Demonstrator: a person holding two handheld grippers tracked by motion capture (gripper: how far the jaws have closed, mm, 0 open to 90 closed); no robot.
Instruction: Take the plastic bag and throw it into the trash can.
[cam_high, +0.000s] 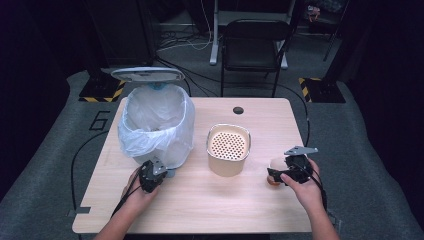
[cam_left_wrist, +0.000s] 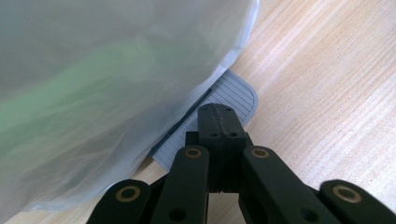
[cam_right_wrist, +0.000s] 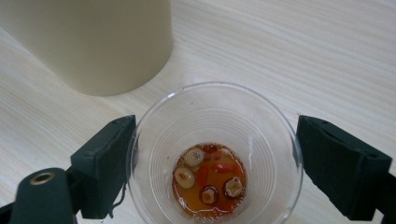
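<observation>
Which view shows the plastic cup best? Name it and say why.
The right gripper view: it looks straight down into the cup, between the open jaws, showing amber liquid with fruit pieces at the bottom. In the high view the cup is small and partly hidden behind the right gripper.

The high view looks forward and down on the table (cam_high: 200, 200). The left gripper view sits close beside the bin (cam_left_wrist: 116, 84); the right gripper view peers steeply into the cup (cam_right_wrist: 212, 154), near the bin's neighbouring canister (cam_right_wrist: 93, 42).
</observation>
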